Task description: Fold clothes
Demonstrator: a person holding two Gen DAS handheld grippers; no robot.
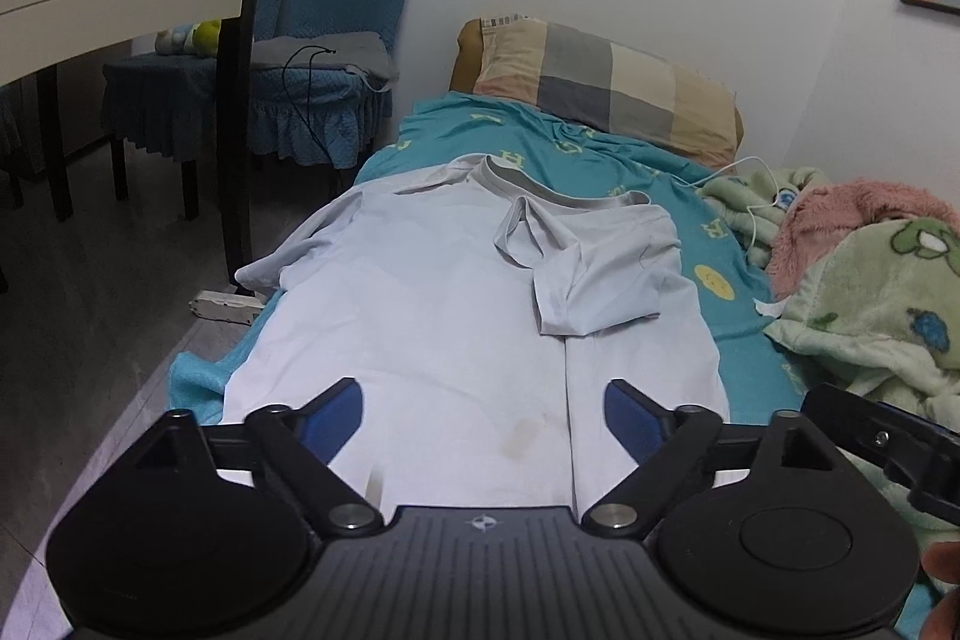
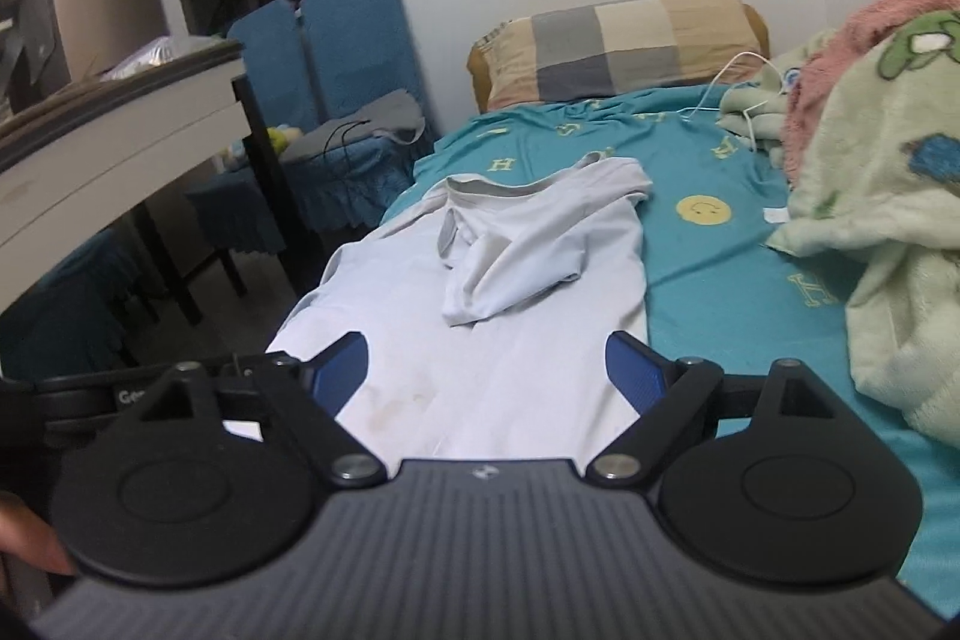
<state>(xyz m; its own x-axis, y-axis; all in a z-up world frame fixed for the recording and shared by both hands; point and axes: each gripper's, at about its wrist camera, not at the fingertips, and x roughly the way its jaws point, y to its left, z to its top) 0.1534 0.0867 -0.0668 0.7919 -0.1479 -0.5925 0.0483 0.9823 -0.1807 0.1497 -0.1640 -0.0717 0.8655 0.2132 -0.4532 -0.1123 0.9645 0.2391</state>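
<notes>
I've got the T-shirt [image 1: 420, 292] flat along bed's [image 1: 738, 244] left edge, right sleeve [image 1: 588, 274] folded in; left gripper [image 1: 483, 415] & right gripper [image 2: 486, 367] both wide open, empty, above hem for next fold.

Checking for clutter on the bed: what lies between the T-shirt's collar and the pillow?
Only wrinkled teal bedsheet between the T-shirt collar and the pillow, seen in both wrist views.

Both grippers are just hanging side by side, pointing the same way. Left gripper [image 1: 483, 415] has its blue-padded fingers [image 1: 336, 418] spread wide, nothing between them. Right gripper [image 2: 486, 370] is the same deal, fingers [image 2: 636, 370] wide apart and gripping nothing.
</notes>
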